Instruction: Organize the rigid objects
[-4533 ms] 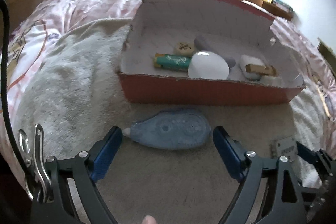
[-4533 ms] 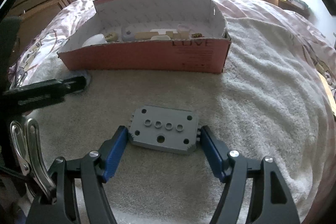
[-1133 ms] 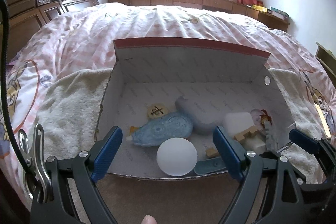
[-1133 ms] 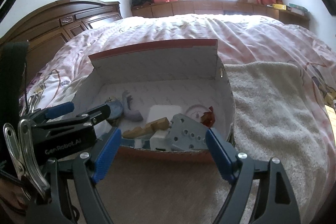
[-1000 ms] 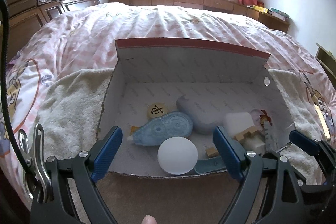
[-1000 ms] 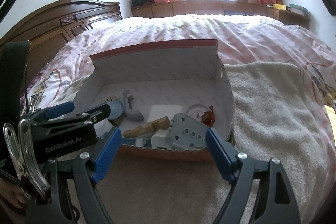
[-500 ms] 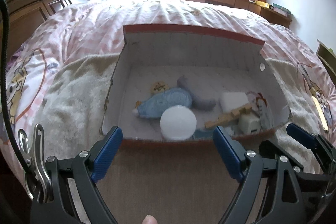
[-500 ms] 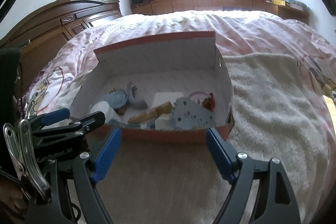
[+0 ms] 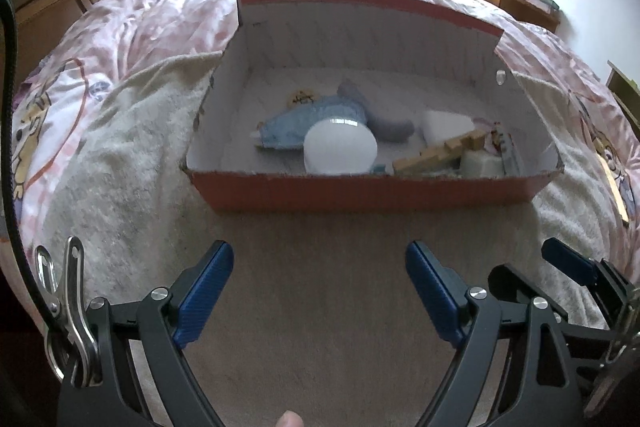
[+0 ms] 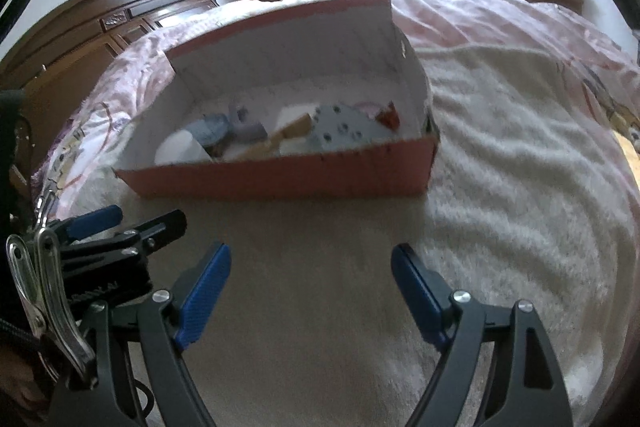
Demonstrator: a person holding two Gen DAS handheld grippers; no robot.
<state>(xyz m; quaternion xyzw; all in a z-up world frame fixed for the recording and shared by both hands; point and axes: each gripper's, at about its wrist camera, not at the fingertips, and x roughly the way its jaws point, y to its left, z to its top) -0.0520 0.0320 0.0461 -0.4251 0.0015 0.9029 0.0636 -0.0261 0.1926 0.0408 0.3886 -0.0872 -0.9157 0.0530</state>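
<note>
plainly, the red cardboard box (image 9: 360, 193) sits on a cream fleece towel (image 9: 120, 163) spread over a pink patterned quilt (image 9: 160, 11); from the left wrist view it lies at twelve o'clock of the left gripper (image 9: 320, 291), well apart from it. its outside is brick red and its inside white. the far flap stands upright with a red edge along the top, and a small hole shows near the flap's three o'clock end.

inside, toward nine o'clock, lies a pale blue correction tape dispenser (image 9: 308, 125), with a round white ball (image 9: 340, 149) touching its near side. a grey curved piece (image 9: 384, 123) lies just behind them, and a small round token (image 9: 300, 97) sits at the dispenser's far edge. toward three o'clock are a white block (image 9: 444, 125), a tan wooden piece (image 9: 440, 155) lying slantwise, and a white cube (image 9: 480, 163) against the near wall. in the right wrist view a grey plate with holes (image 10: 344, 133) leans among them, blurred.

both tongs are spread wide with nothing between them. the right gripper (image 10: 310, 291) hangs over bare towel at six o'clock of the box; the left gripper shows at its nine o'clock.
</note>
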